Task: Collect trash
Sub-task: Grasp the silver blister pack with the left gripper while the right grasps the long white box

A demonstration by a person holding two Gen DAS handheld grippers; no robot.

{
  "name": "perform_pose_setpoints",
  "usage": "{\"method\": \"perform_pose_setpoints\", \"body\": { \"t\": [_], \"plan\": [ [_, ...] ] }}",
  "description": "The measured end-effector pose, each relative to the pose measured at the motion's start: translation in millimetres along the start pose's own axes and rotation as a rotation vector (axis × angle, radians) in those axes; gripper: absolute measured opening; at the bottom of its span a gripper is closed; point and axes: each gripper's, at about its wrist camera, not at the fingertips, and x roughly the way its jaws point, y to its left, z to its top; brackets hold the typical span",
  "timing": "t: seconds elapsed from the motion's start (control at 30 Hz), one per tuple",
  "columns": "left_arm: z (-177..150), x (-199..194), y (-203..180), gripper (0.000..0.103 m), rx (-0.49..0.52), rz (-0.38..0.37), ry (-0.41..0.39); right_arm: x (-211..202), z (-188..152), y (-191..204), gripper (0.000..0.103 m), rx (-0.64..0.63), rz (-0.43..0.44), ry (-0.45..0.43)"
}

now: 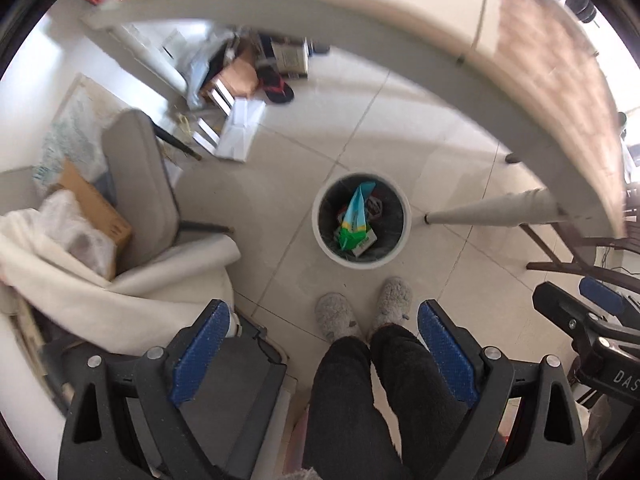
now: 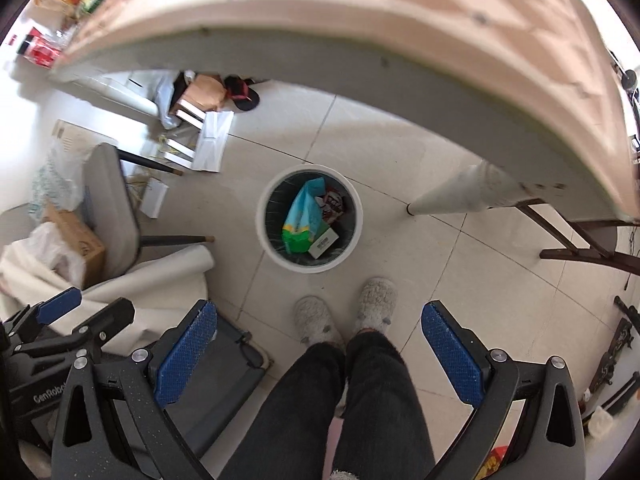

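A white round trash bin (image 1: 326,240) with a dark liner stands on the tiled floor, also in the right wrist view (image 2: 267,236). Inside lie a blue-green packet (image 1: 354,220) (image 2: 302,220), a small white box (image 2: 322,243) and other wrappers. My left gripper (image 1: 325,332) is open and empty, high above the floor near the bin. My right gripper (image 2: 318,332) is open and empty too, beside the left one. The right gripper shows at the right edge of the left wrist view (image 1: 592,316); the left gripper shows at the left of the right wrist view (image 2: 72,316).
The person's legs and grey slippers (image 1: 360,312) (image 2: 344,312) stand just before the bin. A table (image 1: 540,80) (image 2: 440,40) with a white leg (image 2: 452,196) hangs over the far side. A grey chair (image 1: 136,184) with a cardboard box and cloth stands left. Boxes and papers (image 1: 240,92) litter the far floor.
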Motion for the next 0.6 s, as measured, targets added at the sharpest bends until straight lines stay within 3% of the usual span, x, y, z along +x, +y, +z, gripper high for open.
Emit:
{"method": "perform_pose_setpoints", "body": {
  "t": [0.17,0.33,0.6],
  "plan": [
    [13,-72,-8,0.096,0.024,0.006,-0.128,-78,1,6,0.103,0.019,0.074,-0.054],
    [56,-119,-28,0.096,0.041,0.036,-0.232,-154,24,-5,0.103,0.048,0.097,-0.164],
    [158,-164,-93,0.097,0.088,0.036,-0.314,-219,116,-75,0.103,0.124,0.023,-0.223]
  ]
}}
